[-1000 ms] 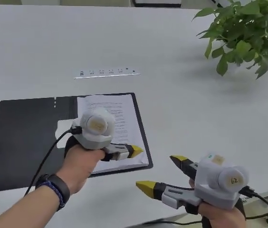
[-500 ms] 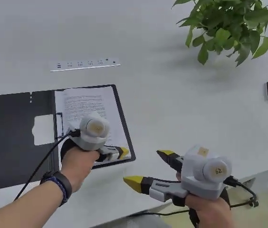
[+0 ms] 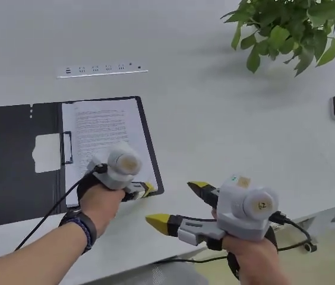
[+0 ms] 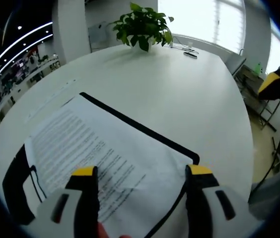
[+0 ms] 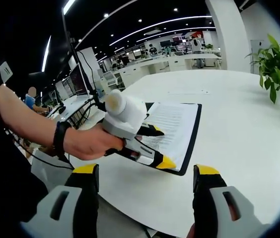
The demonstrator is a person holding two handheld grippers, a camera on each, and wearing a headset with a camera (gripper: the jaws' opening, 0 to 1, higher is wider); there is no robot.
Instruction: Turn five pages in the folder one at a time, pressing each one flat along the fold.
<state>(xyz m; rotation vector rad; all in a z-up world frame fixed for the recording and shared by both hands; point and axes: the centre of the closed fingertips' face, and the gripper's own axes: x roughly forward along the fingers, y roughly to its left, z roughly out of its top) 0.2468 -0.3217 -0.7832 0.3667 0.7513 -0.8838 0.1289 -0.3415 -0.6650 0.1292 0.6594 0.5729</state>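
I see the folder (image 3: 13, 160) lying open toward the table's (image 3: 215, 119) near left edge, black cover down. A printed page (image 3: 105, 136) lies flat on its right half, with a clip (image 3: 66, 147) at the fold. My left gripper (image 4: 141, 171) sits over the page's near right corner. Its jaws are spread with nothing between them, and I cannot tell whether they touch the paper. In the right gripper view those jaws stand one above the other. The left hand (image 3: 99, 202) wraps the handle, with a dark band (image 3: 78, 225) on the wrist. My right gripper (image 3: 176, 203) hangs just right of the folder by the table's near edge, jaws wide apart and holding nothing, tips pointing left toward the folder. A plant (image 3: 286, 29) stands at the far right corner, and a power strip (image 3: 102, 69) lies beyond the folder.
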